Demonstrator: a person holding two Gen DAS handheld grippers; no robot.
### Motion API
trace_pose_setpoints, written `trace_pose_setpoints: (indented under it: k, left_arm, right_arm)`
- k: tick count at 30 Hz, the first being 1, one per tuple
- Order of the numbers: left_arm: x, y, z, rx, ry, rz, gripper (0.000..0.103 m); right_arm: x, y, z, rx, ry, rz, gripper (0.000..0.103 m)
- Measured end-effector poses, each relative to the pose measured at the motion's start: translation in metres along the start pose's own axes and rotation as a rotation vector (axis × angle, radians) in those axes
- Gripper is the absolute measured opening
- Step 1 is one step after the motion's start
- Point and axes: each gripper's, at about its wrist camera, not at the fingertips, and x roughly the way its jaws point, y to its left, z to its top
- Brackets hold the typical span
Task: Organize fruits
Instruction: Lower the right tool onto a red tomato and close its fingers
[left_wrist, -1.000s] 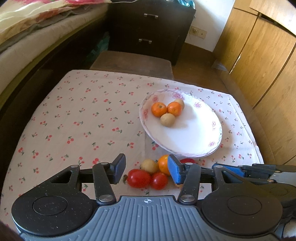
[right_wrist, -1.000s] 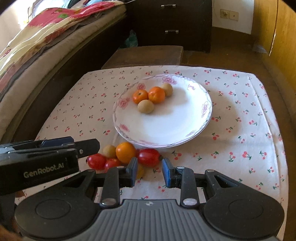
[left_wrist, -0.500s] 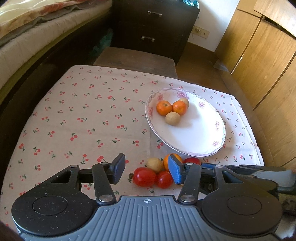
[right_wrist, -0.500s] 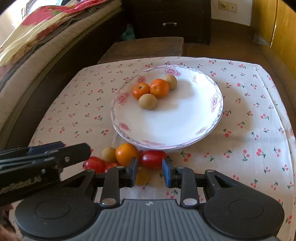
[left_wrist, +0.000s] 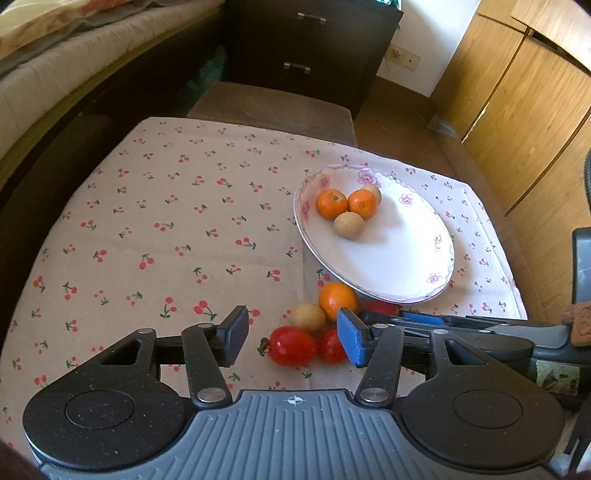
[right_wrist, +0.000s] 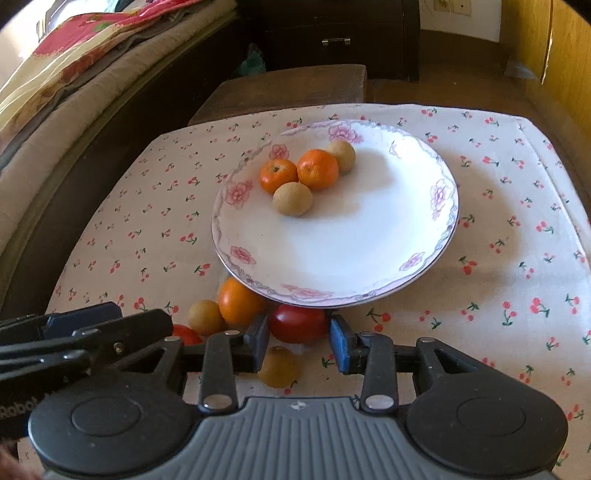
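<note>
Cherry-print cloth covers the counter (right_wrist: 509, 229), with a bed along the upper left of both views and a dark chest of drawers (left_wrist: 306, 48) at the top. At the middle of the right wrist view sits a white flowered plate (right_wrist: 369, 258) holding two oranges (right_wrist: 317, 169) and two tan round fruits (right_wrist: 292, 199), all crowded at its upper left part; the rest of the plate is bare. Off the plate, just below its near rim, lies a loose cluster on the cloth: an orange (right_wrist: 238, 301), a tan fruit (right_wrist: 205, 317), red tomatoes (left_wrist: 292, 346) and a yellowish fruit (right_wrist: 279, 365) near the bottom. The right hand-held gripper (right_wrist: 298, 345) has its jaws opening, standing to either side of a red tomato (right_wrist: 297, 323) without clearly pressing it; a second ago they were much closer together and sat lower in the frame than the tomato. The left hand-held gripper (left_wrist: 291, 338) is spread wide, its jaws opening slightly, with the two tomatoes between its fingers and untouched, much as before. The plate now fills more of the right wrist view than earlier.
</note>
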Motion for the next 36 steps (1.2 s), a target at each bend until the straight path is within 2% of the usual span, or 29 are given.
trace_pose_setpoints:
  k: [13, 18, 23, 27, 33, 36]
  left_arm:
    - [0.005, 0.002, -0.004, 0.013, 0.025, -0.007, 0.062]
    - [0.016, 0.000, -0.007, 0.021, 0.059, -0.019, 0.058]
    - [0.028, -0.005, -0.012, 0.049, 0.088, 0.003, 0.055]
    - [0.028, -0.002, -0.008, 0.011, 0.068, -0.007, 0.053]
    - [0.031, -0.006, -0.007, 0.030, 0.067, 0.005, 0.054]
    - [0.030, -0.002, -0.007, 0.020, 0.072, 0.010, 0.046]
  right_arm:
    - [-0.022, -0.003, -0.009, -0.044, -0.006, -0.014, 0.036]
    - [-0.035, -0.010, -0.017, -0.055, -0.008, -0.018, 0.036]
    - [-0.042, -0.017, -0.019, -0.039, -0.012, -0.001, 0.036]
    - [-0.044, -0.020, -0.017, -0.028, -0.015, 0.009, 0.036]
    - [-0.038, -0.021, -0.018, -0.026, 0.000, 0.001, 0.036]
    - [-0.036, -0.022, -0.017, -0.021, 0.002, 0.003, 0.036]
